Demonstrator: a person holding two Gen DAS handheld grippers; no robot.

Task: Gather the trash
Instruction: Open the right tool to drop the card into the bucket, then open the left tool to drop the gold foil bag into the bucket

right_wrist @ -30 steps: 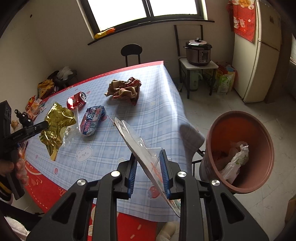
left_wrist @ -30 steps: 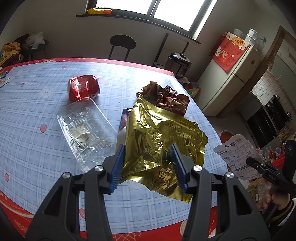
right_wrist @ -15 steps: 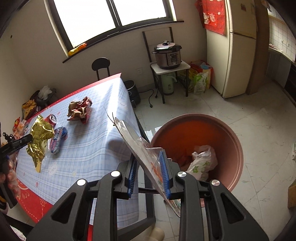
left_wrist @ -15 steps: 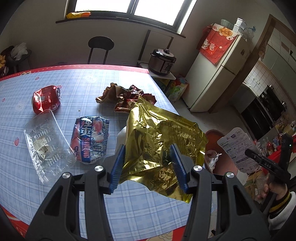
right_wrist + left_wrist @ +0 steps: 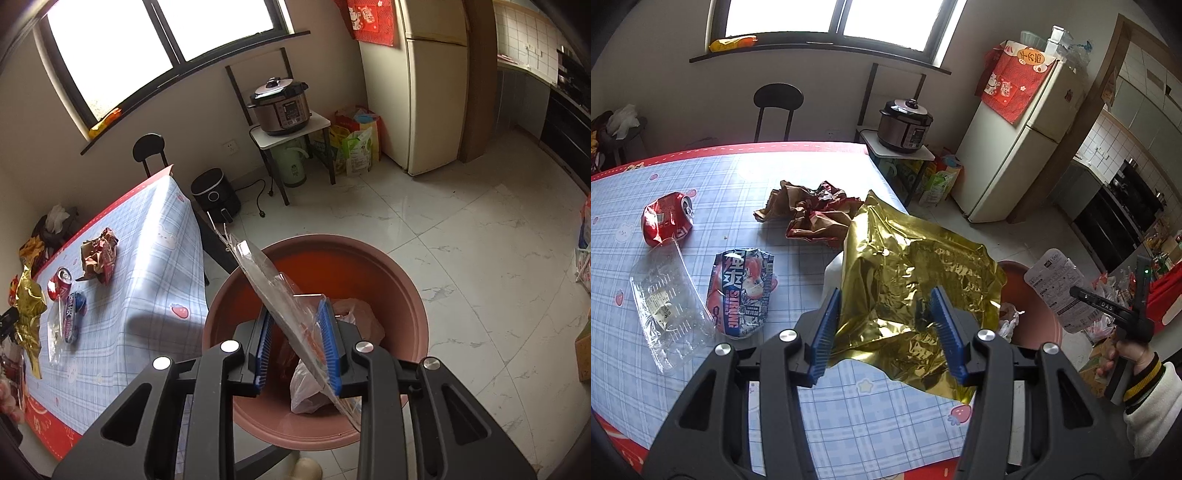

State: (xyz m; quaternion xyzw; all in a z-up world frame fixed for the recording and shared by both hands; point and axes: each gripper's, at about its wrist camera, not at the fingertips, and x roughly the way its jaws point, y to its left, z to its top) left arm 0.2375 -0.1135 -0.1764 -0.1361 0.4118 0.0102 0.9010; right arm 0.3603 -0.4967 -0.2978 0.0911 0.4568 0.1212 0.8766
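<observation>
My left gripper [image 5: 886,325] is shut on a crumpled gold foil wrapper [image 5: 916,280] and holds it above the table's right edge. My right gripper [image 5: 297,341] is shut on a flat clear plastic package [image 5: 273,288] and holds it directly over the brown trash bin [image 5: 406,280], which has plastic bags inside. On the table [image 5: 720,166] lie a crushed red can [image 5: 666,218], a clear plastic tray [image 5: 665,299], a blue-and-red snack bag [image 5: 742,291] and a crumpled brown-red wrapper [image 5: 812,214].
The bin stands on the tiled floor off the table's right side and also shows in the left wrist view [image 5: 1034,291]. A pressure cooker [image 5: 282,105] sits on a small stand, with a fridge [image 5: 432,85], a black chair [image 5: 777,101] and an air fryer [image 5: 214,194] nearby.
My right gripper has swung with the plastic package from over the table to above the bin. My left gripper has carried the gold wrapper rightward along the table toward the bin.
</observation>
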